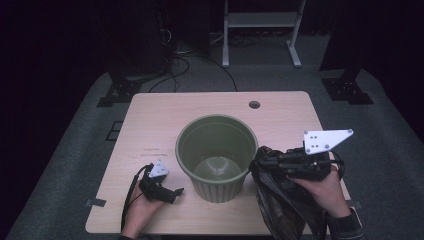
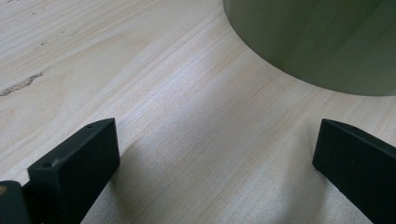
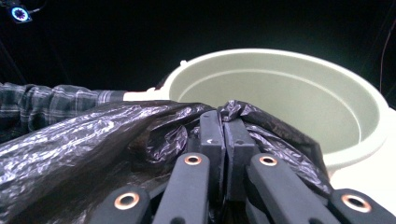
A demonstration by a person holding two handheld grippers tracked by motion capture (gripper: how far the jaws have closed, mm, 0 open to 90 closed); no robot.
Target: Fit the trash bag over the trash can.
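Black plastic bag (image 3: 84, 140) bunches between our right gripper (image 3: 223, 128)'s clamped jaws, hanging beside the table edge. Just beyond them we see the green pot (image 1: 217, 156), nothing inside. Our left gripper (image 2: 215, 154) rests spread wide, unladen, pot just ahead.

The pot (image 1: 217, 156) is soft green, inside and out. The bag (image 1: 282, 200) is shiny black with crinkly grey gleams. The desk (image 1: 160, 120) is pale wood with thin lines of grain. Each tool, left tool (image 1: 172, 193) and right tool (image 1: 261, 161), is black, with a light grey plate on top. The sleeve (image 1: 345, 225) looks like dark plaid, though it is dim there. The floor (image 1: 70, 150) is grey.
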